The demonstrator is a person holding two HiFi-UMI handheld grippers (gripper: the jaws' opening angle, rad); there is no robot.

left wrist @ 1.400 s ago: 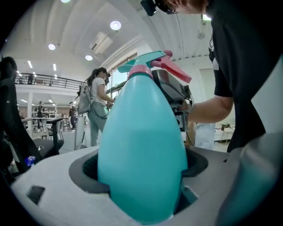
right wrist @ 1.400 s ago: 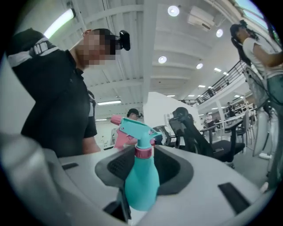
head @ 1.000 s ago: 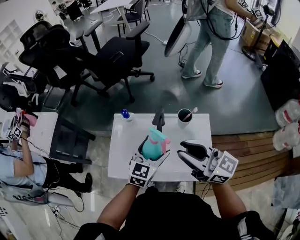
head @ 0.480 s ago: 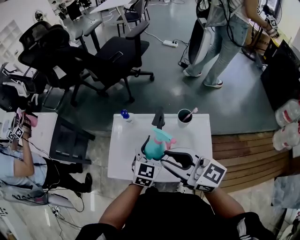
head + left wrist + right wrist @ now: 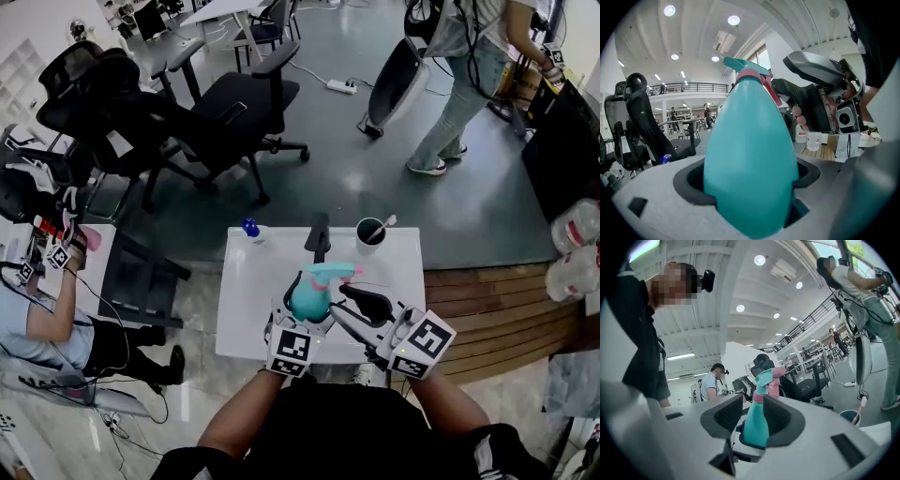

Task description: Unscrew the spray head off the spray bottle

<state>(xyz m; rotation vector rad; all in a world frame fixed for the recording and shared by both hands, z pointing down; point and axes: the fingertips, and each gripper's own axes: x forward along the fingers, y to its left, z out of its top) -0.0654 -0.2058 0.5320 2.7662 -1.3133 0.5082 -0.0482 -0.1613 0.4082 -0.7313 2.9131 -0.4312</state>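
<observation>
Holding the bottle (image 5: pixel 309 298) clear of the table (image 5: pixel 248 309): the left gripper (image 5: pixel 302 305) has both jaws closed on the teal belly, which fills the gap between the pads. The neck and head (image 5: pixel 746 67) stick out beyond its tips.

Right gripper (image 5: pixel 337 300): jaws apart and just been opening. In the right gripper view the pink collar (image 5: pixel 757 398) and upper neck stand between the pads. There is a clear gap at the left pad. The right pad lies behind the bottle, and no pressing contact is visible. Judged as not gripping.

Handling (judgement):
- Body looks like thin moulded plastic, so probably light. It is opaque, so the fill level cannot be told.
- The surface is smooth and the shape is an egg tapering toward the neck. A twisting load could spin it or squirt it out of the left jaws. Hold at the widest part, firmly, though the wall will likely dent if over-squeezed.
- The collar is the stiff, round part that carries the thread, so the right pads should close there, square across it.
- Avoid the nozzle (image 5: pixel 765 373) and the pink trigger. They are slender levers, likely to flex, pump or crack, and they give no purchase on the thread.
- The collar is narrow, so the pads may slip. Re-grip between short turns.
</observation>
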